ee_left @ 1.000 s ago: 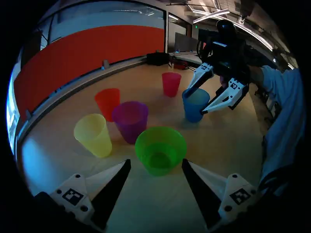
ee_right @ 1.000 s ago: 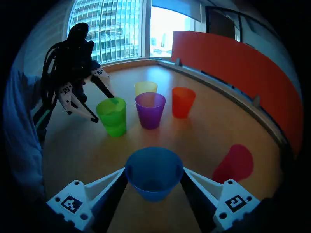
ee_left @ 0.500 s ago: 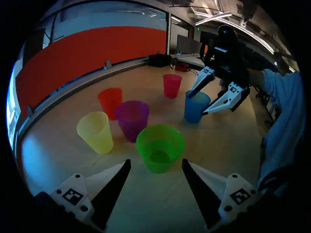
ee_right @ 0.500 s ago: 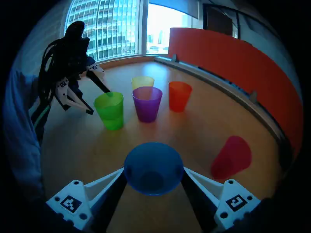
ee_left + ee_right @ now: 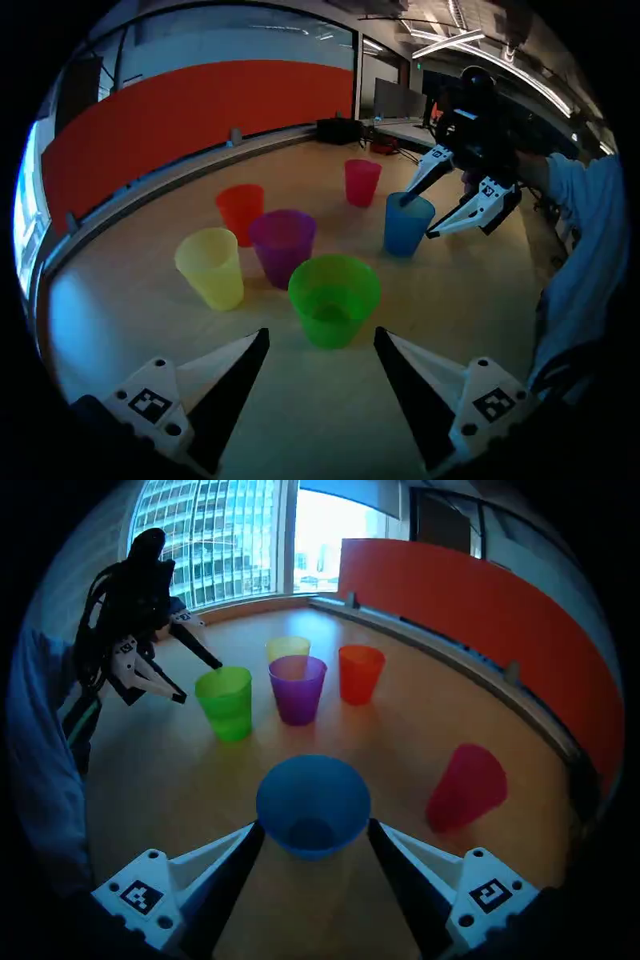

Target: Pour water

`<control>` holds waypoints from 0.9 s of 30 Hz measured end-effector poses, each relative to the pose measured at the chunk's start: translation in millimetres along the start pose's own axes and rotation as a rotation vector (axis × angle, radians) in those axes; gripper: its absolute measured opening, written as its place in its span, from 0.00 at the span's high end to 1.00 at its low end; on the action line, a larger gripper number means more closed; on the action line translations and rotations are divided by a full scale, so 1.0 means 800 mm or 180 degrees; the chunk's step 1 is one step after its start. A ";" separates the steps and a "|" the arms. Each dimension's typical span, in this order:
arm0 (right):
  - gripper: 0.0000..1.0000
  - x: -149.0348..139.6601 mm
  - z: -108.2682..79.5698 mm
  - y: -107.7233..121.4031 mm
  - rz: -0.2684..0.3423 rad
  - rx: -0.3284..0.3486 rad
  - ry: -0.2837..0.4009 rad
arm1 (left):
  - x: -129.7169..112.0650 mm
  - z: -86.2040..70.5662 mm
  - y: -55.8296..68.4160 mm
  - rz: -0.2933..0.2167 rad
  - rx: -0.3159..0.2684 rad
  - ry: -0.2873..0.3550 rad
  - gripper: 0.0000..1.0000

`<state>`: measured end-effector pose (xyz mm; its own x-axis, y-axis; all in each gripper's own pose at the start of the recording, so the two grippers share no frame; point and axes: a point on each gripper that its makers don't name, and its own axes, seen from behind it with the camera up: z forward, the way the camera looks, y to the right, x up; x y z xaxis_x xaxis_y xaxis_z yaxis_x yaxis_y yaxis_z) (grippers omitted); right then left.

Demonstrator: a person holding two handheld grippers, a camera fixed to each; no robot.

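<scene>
On bench, far left: yellow cup, orange cup, purple cup stand untouched. Near centre: green cup at tips of left hand-held gripper, fingers spread wide, gripping nothing. Right, farther off: blue cup flanked by right hand-held gripper, fingers wide, contact unclear. Judgement: pour not begun; whether any cup is filled, unclear. Lift and tilt remain. Blue cup upright, mouth up, long axis vertical.
</scene>
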<state>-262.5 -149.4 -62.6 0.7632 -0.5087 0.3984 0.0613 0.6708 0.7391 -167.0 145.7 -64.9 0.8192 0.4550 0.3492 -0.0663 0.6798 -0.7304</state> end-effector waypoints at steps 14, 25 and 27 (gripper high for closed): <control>0.00 -0.017 -0.040 0.019 0.0171 -0.0308 0.0158 | 0.002 -0.040 -0.029 -0.0266 0.0376 0.0245 0.02; 0.00 -0.001 -0.071 0.038 0.0395 -0.0626 0.0510 | 0.014 -0.074 -0.062 -0.0367 0.0868 0.0555 0.02; 0.00 0.006 -0.078 0.043 0.0444 -0.0707 0.0601 | 0.021 -0.081 -0.071 -0.0380 0.0992 0.0649 0.02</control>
<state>-216.8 -95.1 -69.0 0.8787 -0.3085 0.3643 0.0708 0.8389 0.5397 -112.2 77.5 -55.8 0.9259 0.2598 0.2744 -0.1077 0.8775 -0.4674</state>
